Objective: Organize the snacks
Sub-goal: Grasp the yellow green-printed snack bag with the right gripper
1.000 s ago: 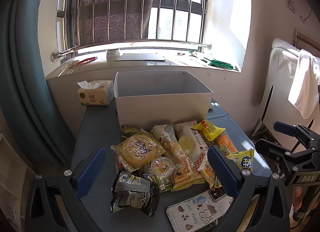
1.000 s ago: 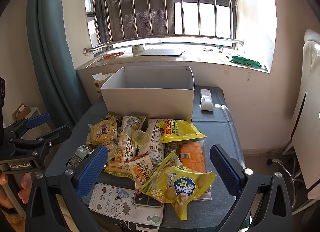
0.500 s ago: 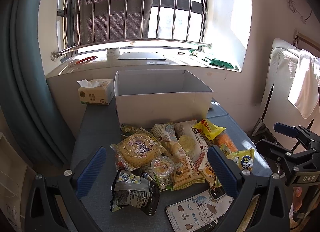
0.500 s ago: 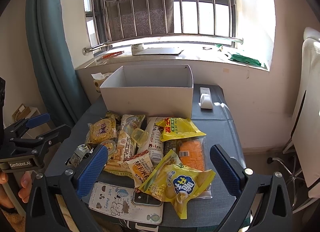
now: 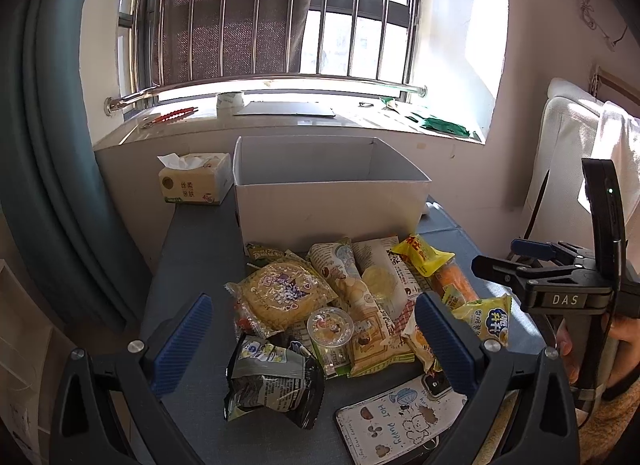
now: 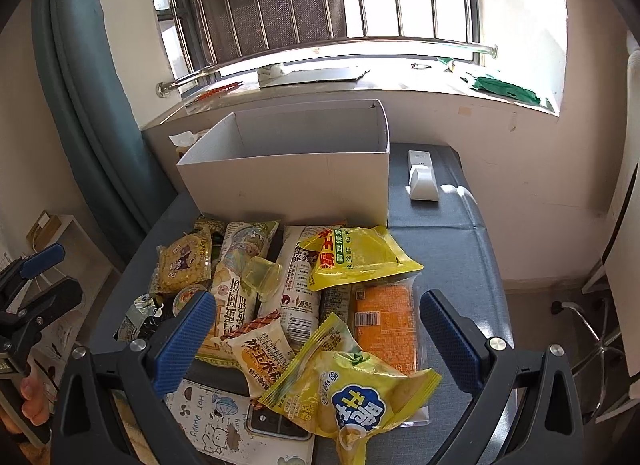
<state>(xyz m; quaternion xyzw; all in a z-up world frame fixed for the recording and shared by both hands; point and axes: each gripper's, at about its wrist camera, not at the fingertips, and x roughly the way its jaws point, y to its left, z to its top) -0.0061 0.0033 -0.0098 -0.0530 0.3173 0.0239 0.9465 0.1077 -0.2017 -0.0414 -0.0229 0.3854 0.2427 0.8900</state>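
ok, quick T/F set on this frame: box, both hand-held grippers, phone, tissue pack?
1. The white box holds several snacks. False: no snack shows inside; the packets lie on the table in front of it.
2. Both the left hand-held gripper and the right hand-held gripper are open and hold nothing. True.
3. The phone stands upright against the box. False: it lies flat at the table's near edge.
4. The tissue pack sits left of the box. True.
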